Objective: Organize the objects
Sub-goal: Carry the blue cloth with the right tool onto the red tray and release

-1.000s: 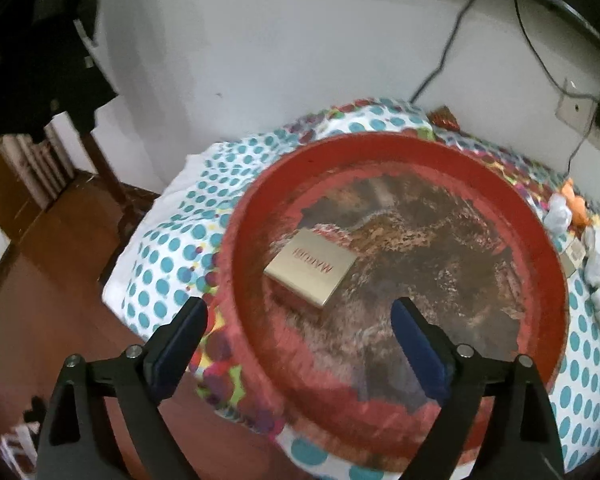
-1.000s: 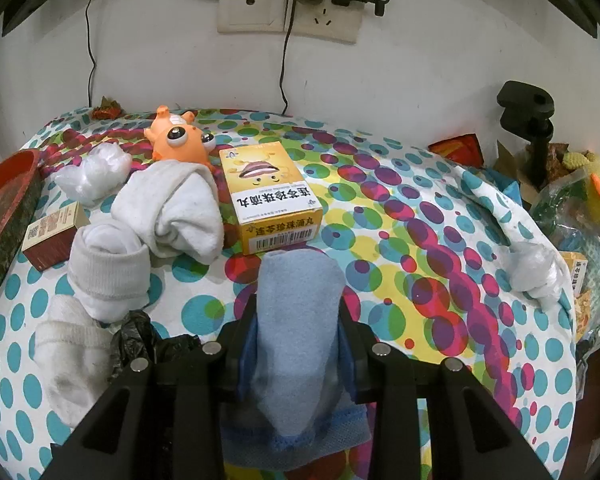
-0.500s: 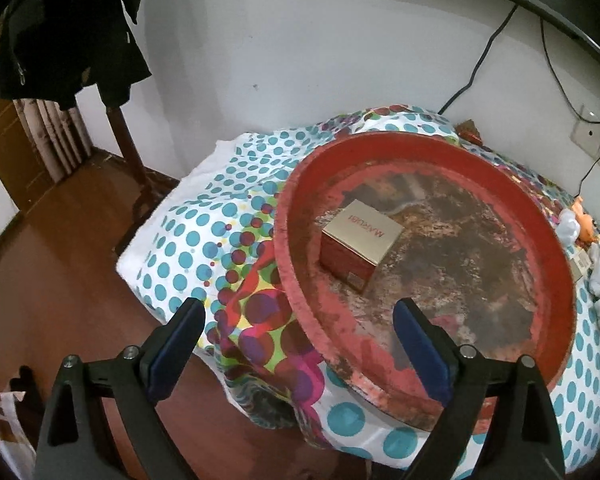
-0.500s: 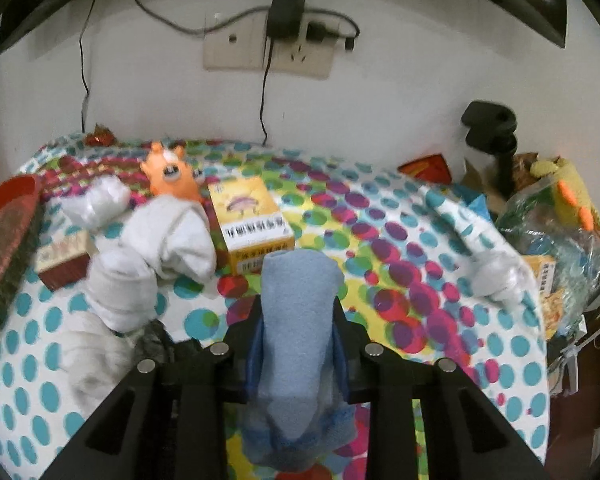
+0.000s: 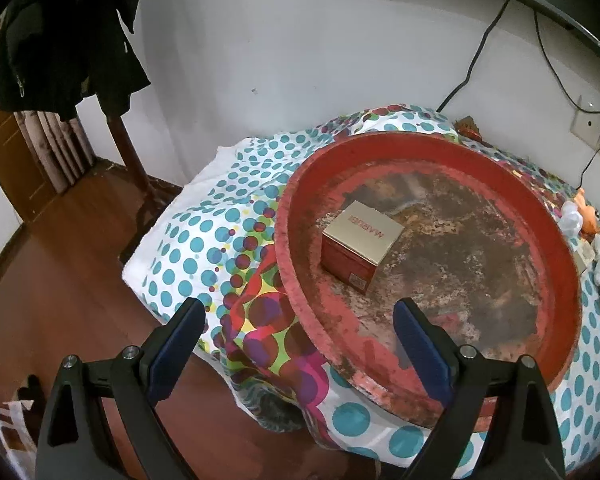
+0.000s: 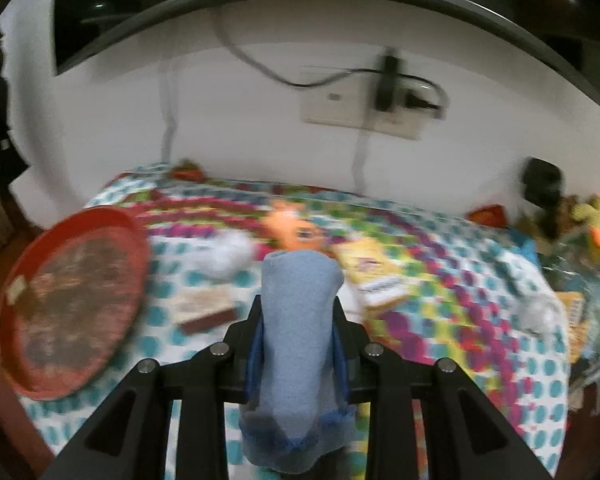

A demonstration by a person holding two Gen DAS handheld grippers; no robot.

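Observation:
A worn round red tray (image 5: 556, 264) lies on the dotted tablecloth (image 5: 204, 240) and holds a gold-topped red box (image 5: 360, 242). My left gripper (image 5: 300, 322) hangs open at the tray's near rim with nothing between its fingers. In the right wrist view, my right gripper (image 6: 298, 320) is shut on a rolled light-blue sock (image 6: 298, 308), lifted above the table. The red tray (image 6: 20, 376) shows at the left there. Below the sock lie an orange toy (image 6: 290, 232), a yellow box (image 6: 374, 276), a small flat box (image 6: 204, 306) and white socks (image 6: 228, 258).
The table stands against a white wall with a socket and cables (image 6: 384, 96). A dark coat (image 5: 64, 40) hangs on a stand at the left above the wooden floor (image 5: 56, 292). Bags and clutter (image 6: 580, 264) crowd the table's right end.
My right gripper has risen with the blue sock and swung left, bringing the red tray into its view. The left gripper has backed off toward the tray's near left rim.

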